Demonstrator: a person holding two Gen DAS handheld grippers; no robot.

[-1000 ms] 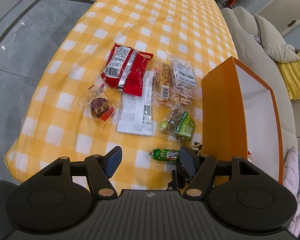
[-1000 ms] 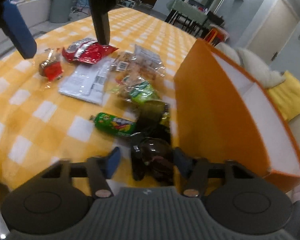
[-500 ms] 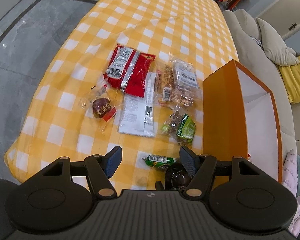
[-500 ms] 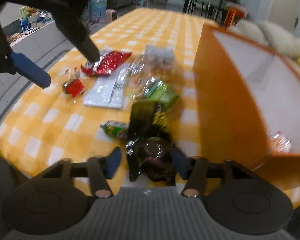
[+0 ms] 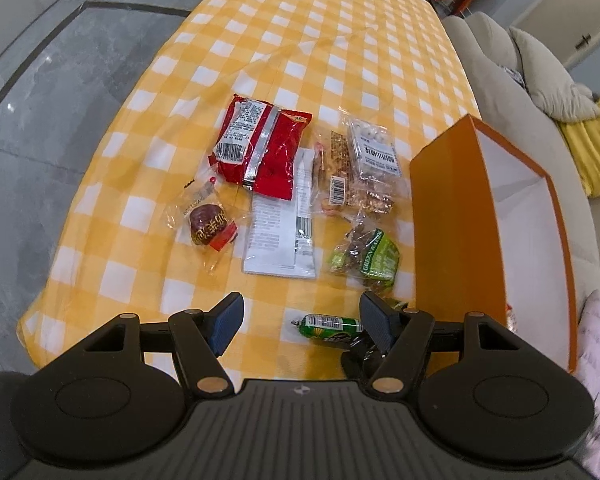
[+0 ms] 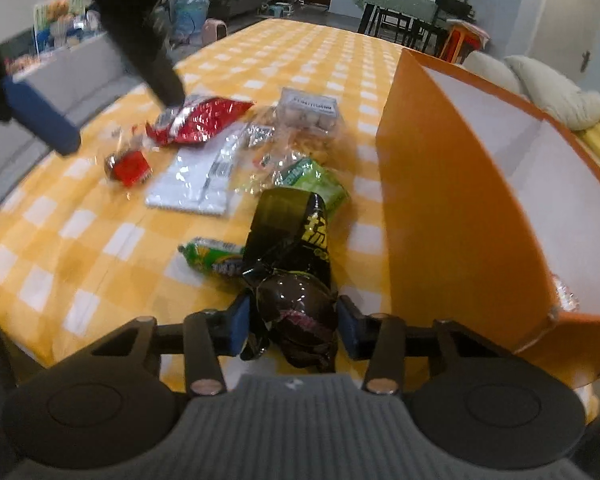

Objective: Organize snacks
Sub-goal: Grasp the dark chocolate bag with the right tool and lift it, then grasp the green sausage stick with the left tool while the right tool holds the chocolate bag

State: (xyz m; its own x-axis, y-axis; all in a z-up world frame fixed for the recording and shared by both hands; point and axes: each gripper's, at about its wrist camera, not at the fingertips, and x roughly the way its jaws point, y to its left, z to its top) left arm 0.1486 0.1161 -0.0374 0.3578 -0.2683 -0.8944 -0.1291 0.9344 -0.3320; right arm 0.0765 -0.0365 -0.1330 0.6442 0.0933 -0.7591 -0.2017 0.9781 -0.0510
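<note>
Snacks lie scattered on the yellow-checked bench [image 5: 332, 40], all on the near side of the orange box [image 5: 452, 220], which stands open at the bench's edge with a white lining. Your right tongs [image 6: 292, 326] have just been closing, and their blue pads now press both sides of a black snack packet [image 6: 296, 280] with yellow lettering, held just beside the box's near corner. Next to that packet, farther from the box, lies a green sausage stick [image 5: 330, 326]. Beyond it, close to the box wall, sits a green raisin bag [image 5: 374, 258]; then a white flat packet [image 5: 284, 232], a clear pack of biscuits [image 5: 364, 168] and a red foil bag [image 5: 260, 148]. Farthest from the box is a small clear-wrapped dark cake [image 5: 208, 224]. Your left tongs [image 5: 300, 320] hang over the bench with jaws wide apart, gripping nothing, the sausage stick showing between their tips.
</note>
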